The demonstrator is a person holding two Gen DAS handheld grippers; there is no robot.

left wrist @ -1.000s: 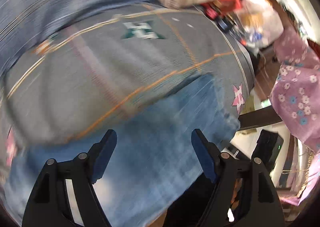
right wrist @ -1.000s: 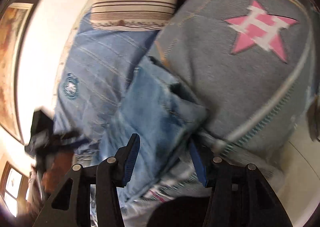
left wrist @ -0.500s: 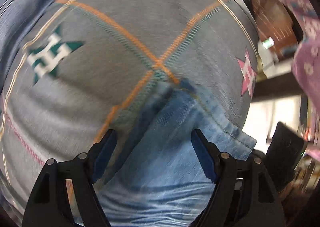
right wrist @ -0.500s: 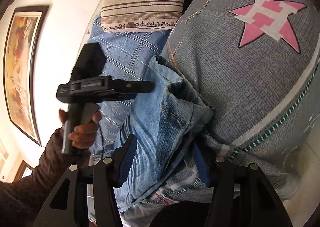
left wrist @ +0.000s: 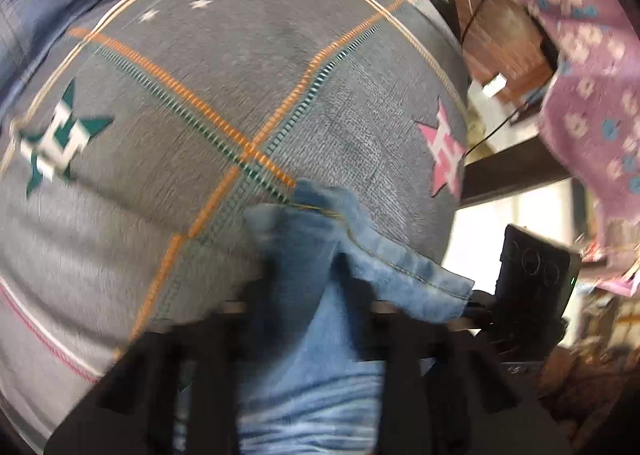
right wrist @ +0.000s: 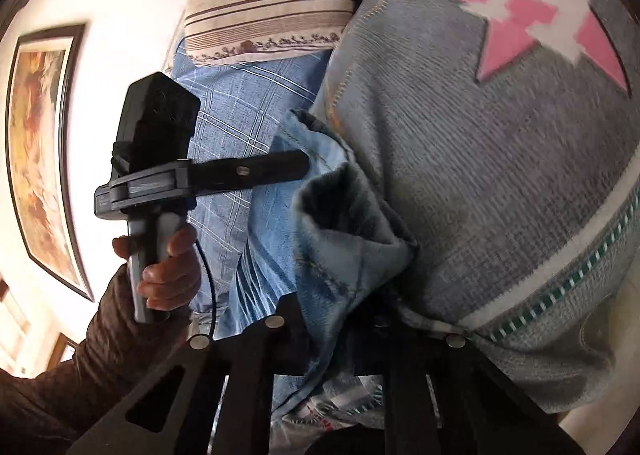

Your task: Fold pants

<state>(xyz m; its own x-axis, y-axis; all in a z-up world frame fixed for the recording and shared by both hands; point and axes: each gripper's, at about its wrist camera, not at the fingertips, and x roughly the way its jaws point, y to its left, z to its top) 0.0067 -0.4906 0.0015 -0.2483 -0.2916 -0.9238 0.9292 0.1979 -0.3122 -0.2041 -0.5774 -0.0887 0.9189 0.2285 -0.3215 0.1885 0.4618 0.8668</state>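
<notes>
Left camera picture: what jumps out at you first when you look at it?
The big grey blanket fills most of the view, with orange lines crossing in its middle, a green star at the left and a pink star at the right. At the bottom, crumpled blue jeans bunch between the left gripper fingers. At the right edge hangs a purple flowered cloth.

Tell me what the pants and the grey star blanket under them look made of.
Pants: looks like light-washed blue denim, matte, with tan topstitched seams and faded streaks. Grey blanket: seemingly a soft woven or knitted fabric, fuzzy surface, with stars and stripes apparently worked in.
</notes>
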